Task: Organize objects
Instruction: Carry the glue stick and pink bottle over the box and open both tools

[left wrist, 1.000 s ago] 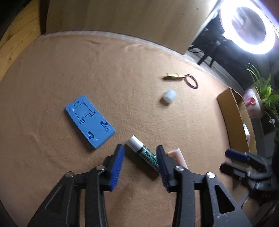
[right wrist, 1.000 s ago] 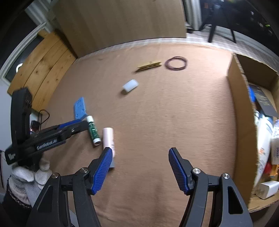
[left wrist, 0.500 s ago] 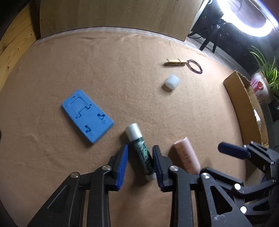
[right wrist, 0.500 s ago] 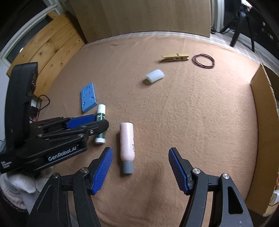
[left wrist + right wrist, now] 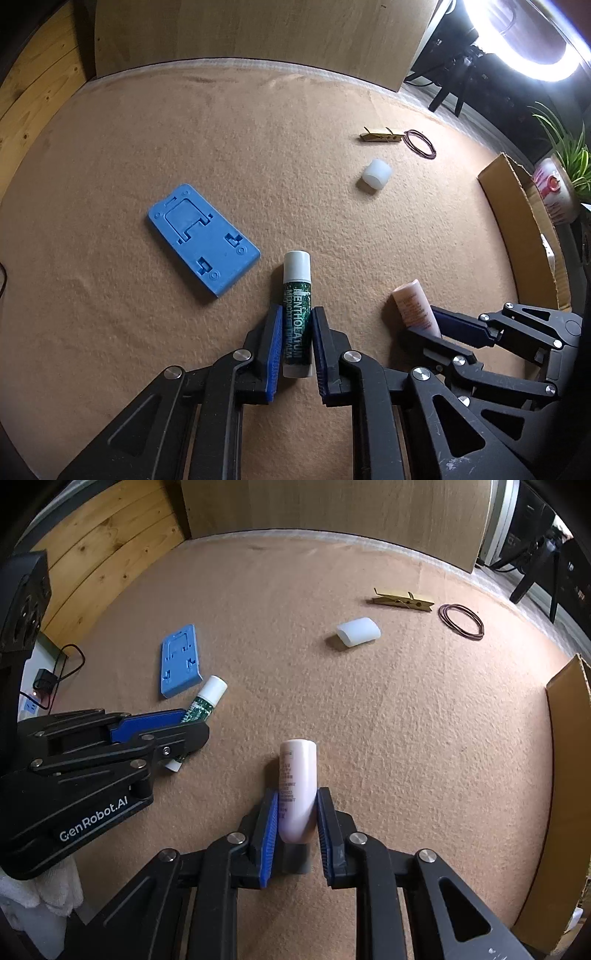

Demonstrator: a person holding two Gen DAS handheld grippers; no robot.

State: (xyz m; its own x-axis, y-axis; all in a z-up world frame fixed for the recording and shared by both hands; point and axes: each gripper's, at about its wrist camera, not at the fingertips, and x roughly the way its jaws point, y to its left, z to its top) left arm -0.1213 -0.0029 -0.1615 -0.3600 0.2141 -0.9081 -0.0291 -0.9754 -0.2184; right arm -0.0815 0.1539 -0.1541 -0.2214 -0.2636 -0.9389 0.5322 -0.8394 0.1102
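A green lip balm tube (image 5: 295, 280) with a white cap lies on the tan felt table, and my left gripper (image 5: 296, 317) is shut on its lower half. To its right lies a pale pink bottle (image 5: 412, 299) with a grey cap. My right gripper (image 5: 297, 797) has its jaws closing on that bottle (image 5: 298, 771), with both blue pads against its sides. In the right wrist view the left gripper (image 5: 195, 723) lies at the left over the lip balm (image 5: 210, 694). In the left wrist view the right gripper (image 5: 423, 321) reaches in from the right.
A blue phone stand (image 5: 201, 238) lies flat to the left of the lip balm. Farther back are a white cap (image 5: 376, 175), a wooden clothespin (image 5: 382, 136) and a dark elastic ring (image 5: 419, 144). An open cardboard box (image 5: 524, 229) stands at the right edge.
The left gripper closed from half open onto the lip balm tube. The right gripper moved left over the pink bottle, came down and closed from wide open around it.
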